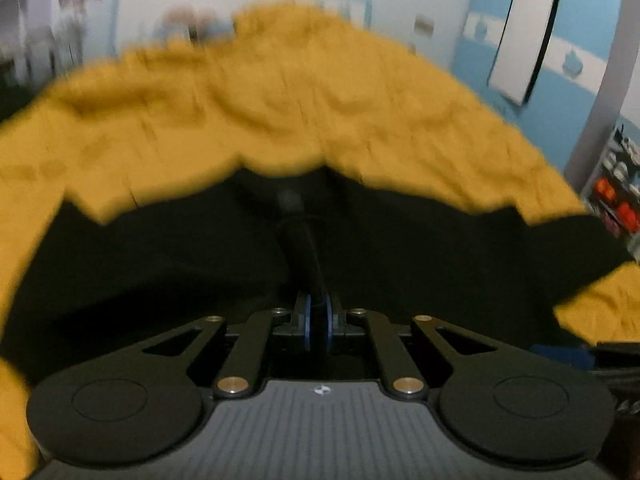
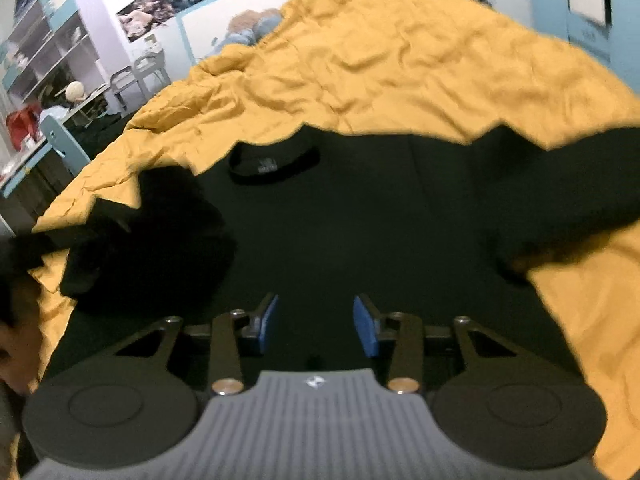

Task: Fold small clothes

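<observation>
Black shirt (image 2: 360, 216) (spread flat), yellow sheet (image 2: 400, 72)

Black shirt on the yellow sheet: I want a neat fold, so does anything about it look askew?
Yes. The black shirt lies mostly flat on the yellow sheet, but one sleeve, beside the collar, is bunched into a dark heap rather than spread out.

A black shirt (image 2: 360, 216) is being spread collar-up across a rumpled yellow sheet (image 2: 400, 68). The right tool (image 2: 316, 324) is being held over its lower part, blue pads (image 2: 370, 330) apart with nothing pinched between them.
</observation>
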